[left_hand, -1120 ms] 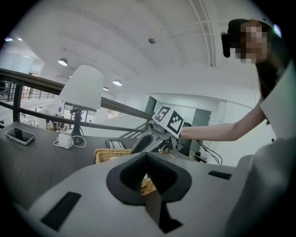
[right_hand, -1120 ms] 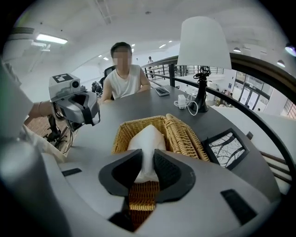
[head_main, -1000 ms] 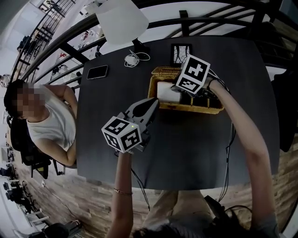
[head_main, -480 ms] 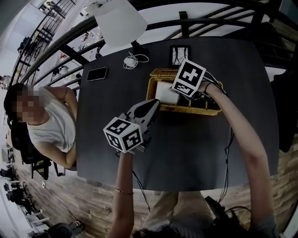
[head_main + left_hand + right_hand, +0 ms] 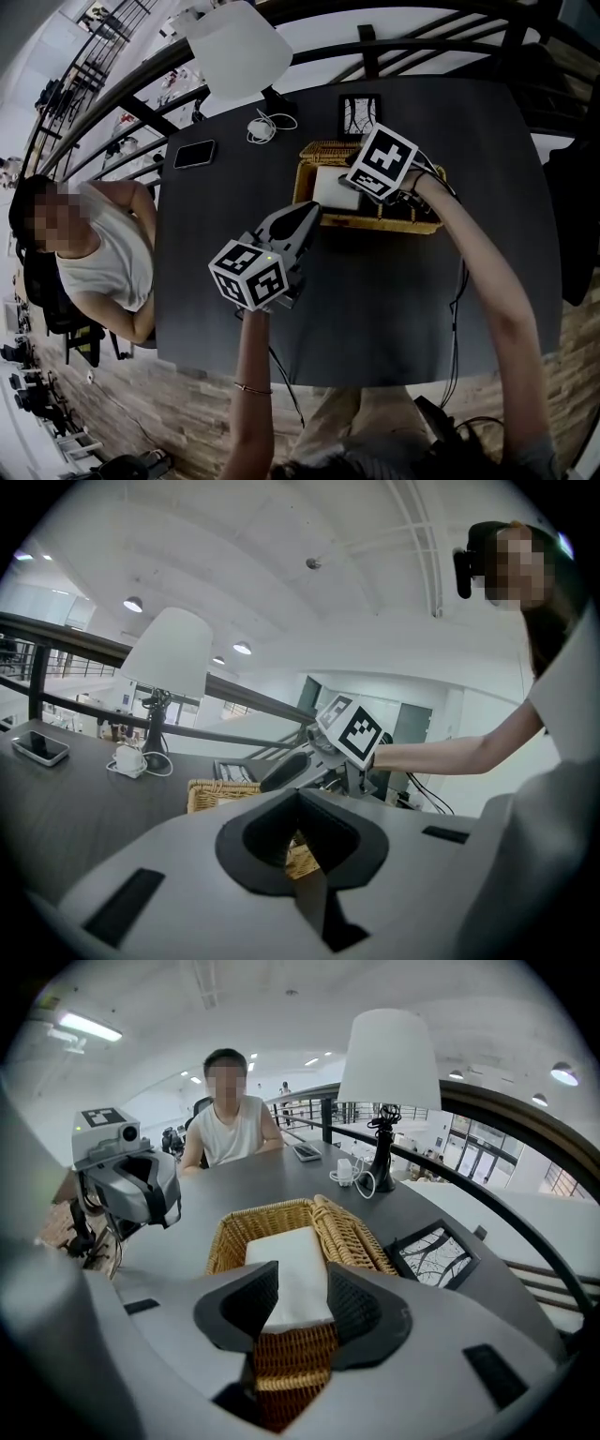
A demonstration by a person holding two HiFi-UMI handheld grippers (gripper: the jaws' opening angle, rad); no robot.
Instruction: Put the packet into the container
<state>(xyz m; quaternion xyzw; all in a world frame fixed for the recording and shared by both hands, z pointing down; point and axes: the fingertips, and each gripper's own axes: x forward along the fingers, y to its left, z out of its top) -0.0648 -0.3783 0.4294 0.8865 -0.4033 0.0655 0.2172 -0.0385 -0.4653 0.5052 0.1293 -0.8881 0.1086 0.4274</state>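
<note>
Dark table [image 5: 375, 300] bears a wicker basket [image 5: 417, 225] with the white packet [image 5: 335, 189] lying flat inside, as the task wants. The right gripper [image 5: 301, 1279] has just opened its jaws, which stand spread about the packet's near end without pinching. The left gripper [image 5: 298, 797] hovers beside the basket, jaws pressed together, empty.

Muted, even light from ceiling lamps [image 5: 89, 1027]; strong fisheye, dark corners

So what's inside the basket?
A white packet lies flat inside the wicker basket. The basket's bottom underneath the packet is covered, so I can't tell if anything else is down there.
</note>
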